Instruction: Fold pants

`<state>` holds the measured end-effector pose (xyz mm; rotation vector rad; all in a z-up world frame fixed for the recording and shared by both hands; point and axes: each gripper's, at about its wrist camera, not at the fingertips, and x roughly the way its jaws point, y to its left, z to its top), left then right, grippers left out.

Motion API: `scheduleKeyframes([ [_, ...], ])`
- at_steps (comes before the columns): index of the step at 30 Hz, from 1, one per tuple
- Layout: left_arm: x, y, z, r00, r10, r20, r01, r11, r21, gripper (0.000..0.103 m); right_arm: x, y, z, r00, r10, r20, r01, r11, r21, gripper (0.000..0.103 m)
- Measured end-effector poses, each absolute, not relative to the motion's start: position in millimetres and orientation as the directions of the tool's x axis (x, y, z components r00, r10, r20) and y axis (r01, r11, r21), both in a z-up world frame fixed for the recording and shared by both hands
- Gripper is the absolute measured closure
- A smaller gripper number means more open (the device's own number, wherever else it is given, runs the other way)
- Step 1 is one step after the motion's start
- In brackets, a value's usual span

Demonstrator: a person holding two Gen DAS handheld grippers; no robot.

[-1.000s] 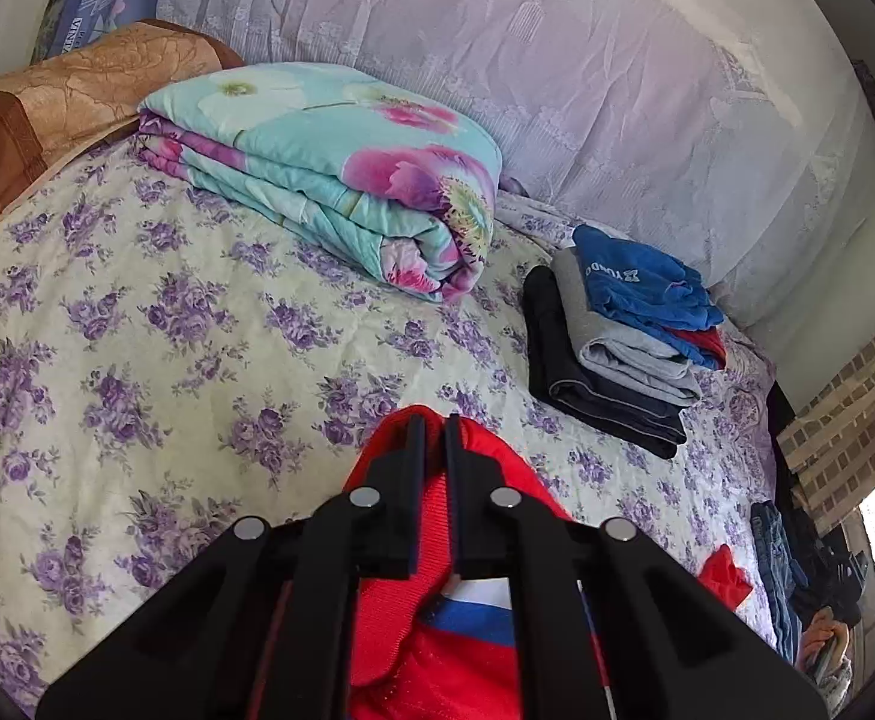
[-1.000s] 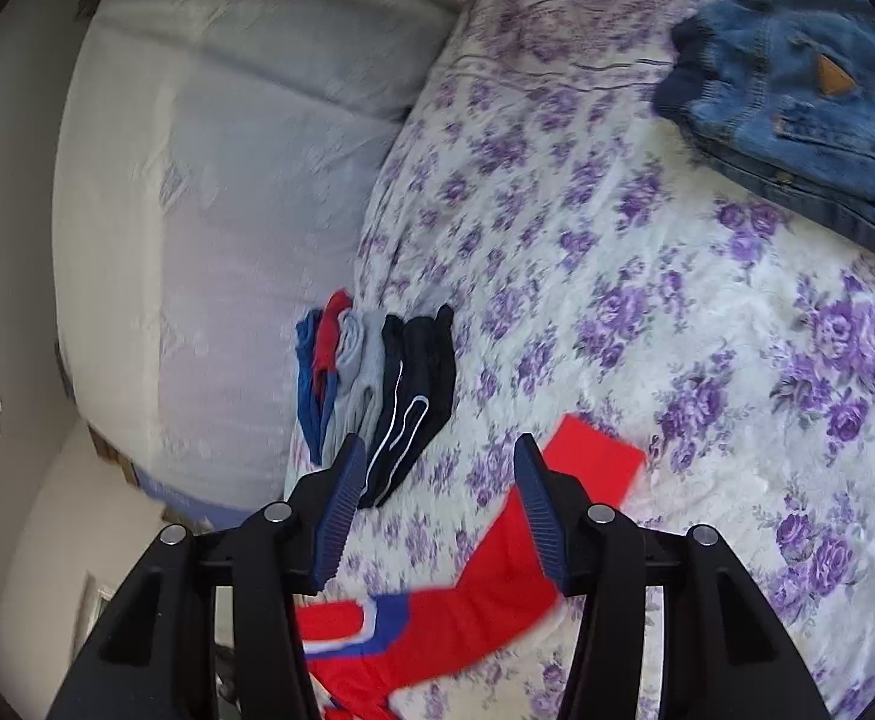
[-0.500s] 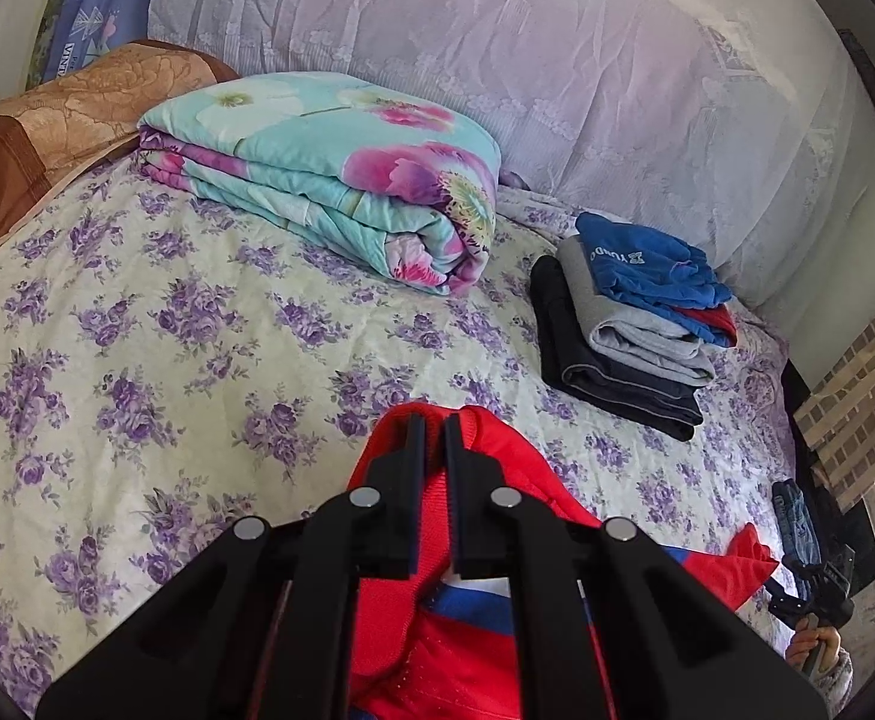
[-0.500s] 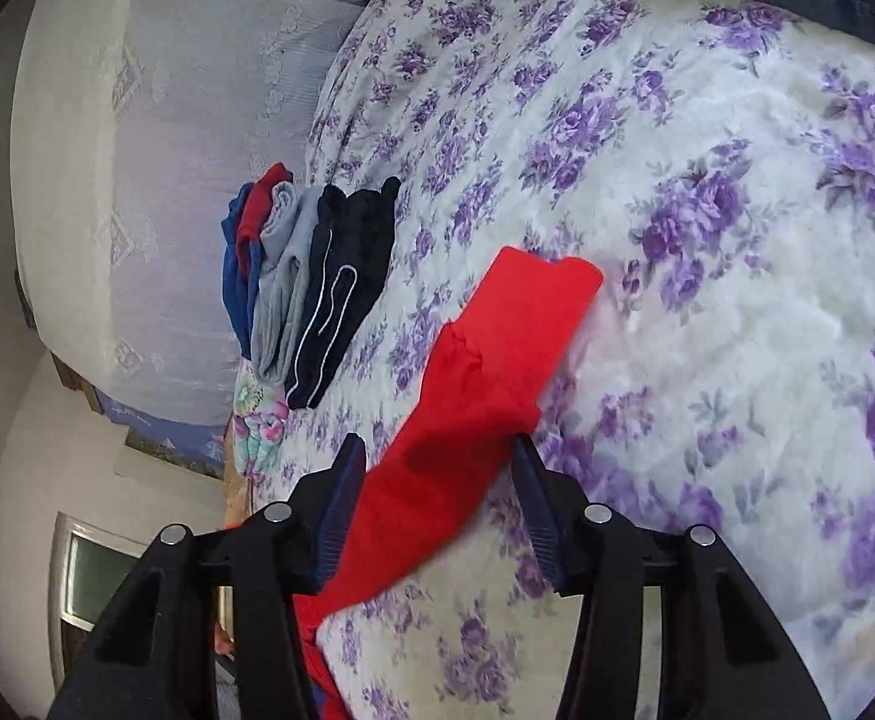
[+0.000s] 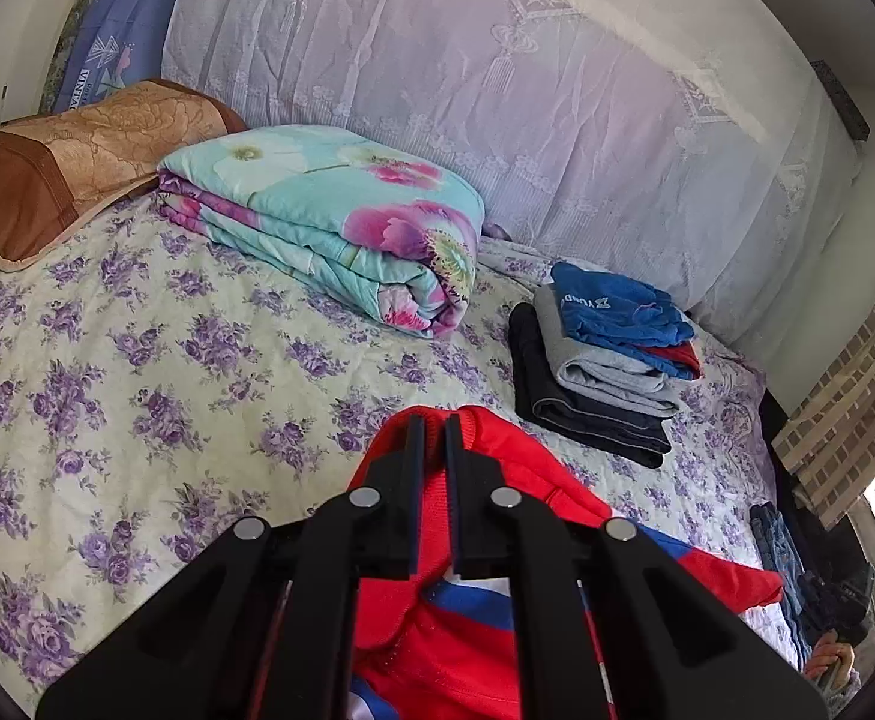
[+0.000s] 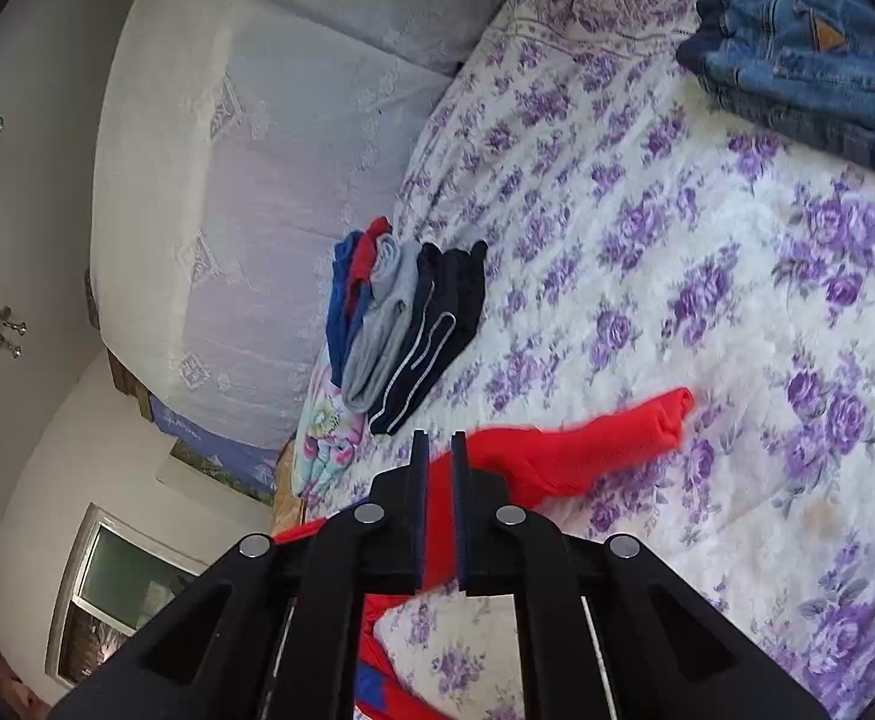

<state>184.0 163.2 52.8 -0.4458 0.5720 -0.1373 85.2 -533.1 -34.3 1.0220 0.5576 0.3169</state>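
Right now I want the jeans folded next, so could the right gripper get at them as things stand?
Probably not yet: the right gripper is shut on the red pants; bare bedspread leads to the jeans.

Both grippers are matte black, with round silver screws and blue-edged fingers (image 5: 414, 462).

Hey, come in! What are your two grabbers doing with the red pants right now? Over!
Left gripper shut on red pants. Right gripper shut on a pant leg. Folded stack beyond, not in the way.

Red pants (image 5: 533, 480) with blue-white band; purple-flowered bedspread (image 5: 137, 360); blue jeans (image 6: 809, 54)
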Motion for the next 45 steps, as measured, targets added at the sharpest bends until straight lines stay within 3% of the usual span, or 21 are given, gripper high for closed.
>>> scheduleKeyframes([
  [2,189.2,160.5,55.2,0.83,-0.247,-0.5,0.012,0.904,-0.428,0.098,92.5,-537.5,-22.3,0.817,0.49,-0.305,0.0,0.529,0.849,0.096],
  [5,205.9,157.2,51.9,0.819,-0.234,-0.523,-0.009,0.907,-0.42,0.098,118.1,-535.3,-21.3,0.789,0.451,-0.418,0.056,0.625,0.779,0.089],
  [6,208.4,157.4,51.8,0.825,-0.23,-0.516,-0.013,0.906,-0.424,0.101,120.9,-534.3,-25.2,0.776,0.447,-0.445,0.066,0.643,0.763,0.083],
  [7,208.9,157.8,53.3,0.834,-0.221,-0.506,-0.014,0.908,-0.419,0.101,119.6,-534.0,-29.8,0.768,0.43,-0.475,0.088,0.664,0.743,0.061],
  [8,208.7,159.3,55.1,0.842,-0.217,-0.495,-0.013,0.908,-0.419,0.101,115.3,-533.4,-33.5,0.765,0.417,-0.491,0.097,0.678,0.729,0.048],
  [9,208.8,161.3,56.2,0.846,-0.22,-0.486,-0.009,0.905,-0.426,0.101,108.1,-535.3,-37.4,0.768,0.404,-0.498,0.104,0.688,0.718,0.047],
  [12,210.1,162.6,53.1,0.836,-0.223,-0.501,-0.008,0.908,-0.419,0.101,79.8,-552.5,-47.1,0.793,0.374,-0.481,0.126,0.672,0.73,0.047],
  [16,207.1,153.0,38.5,0.8,-0.248,-0.546,0.021,0.922,-0.387,0.101,56.2,-569.0,-75.6,0.783,0.476,-0.4,0.139,0.492,0.859,0.047],
  [24,205.8,155.5,20.7,0.767,-0.233,-0.598,-0.009,0.928,-0.373,0.1,92.4,-548.1,-111.4,0.751,0.597,-0.283,0.164,0.247,0.955,0.047],
  [25,206.2,157.0,19.9,0.765,-0.227,-0.603,-0.014,0.93,-0.368,0.097,97.5,-545.8,-113.3,0.749,0.599,-0.283,0.17,0.24,0.956,0.052],
  [26,207.1,159.2,18.7,0.76,-0.224,-0.61,-0.017,0.931,-0.364,0.095,102.4,-542.9,-114.2,0.748,0.599,-0.285,0.166,0.247,0.955,0.066],
  [29,213.9,163.2,14.6,0.746,-0.221,-0.628,-0.012,0.938,-0.345,0.09,104.3,-536.6,-106.3,0.764,0.572,-0.299,0.128,0.32,0.939,0.079],
  [34,243.9,164.3,-3.8,0.69,-0.256,-0.677,-0.007,0.933,-0.359,0.079,95.2,-536.4,-88.5,0.778,0.549,-0.305,0.104,0.367,0.924,0.08],
  [41,282.9,145.9,-30.9,0.605,-0.344,-0.718,0.024,0.91,-0.415,0.079,93.6,-542.2,-68.8,0.792,0.523,-0.316,0.101,0.398,0.912,0.08],
  [42,285.6,145.0,-32.4,0.602,-0.343,-0.721,0.023,0.91,-0.414,0.079,93.2,-542.8,-68.1,0.791,0.522,-0.318,0.103,0.399,0.911,0.08],
  [43,287.8,145.3,-33.6,0.6,-0.339,-0.724,0.017,0.911,-0.413,0.089,93.4,-543.0,-68.4,0.79,0.521,-0.323,0.108,0.401,0.91,0.08],
  [45,292.1,147.2,-36.2,0.592,-0.34,-0.73,0.005,0.908,-0.419,0.092,93.8,-543.8,-71.1,0.789,0.518,-0.33,0.121,0.395,0.911,0.08],
])
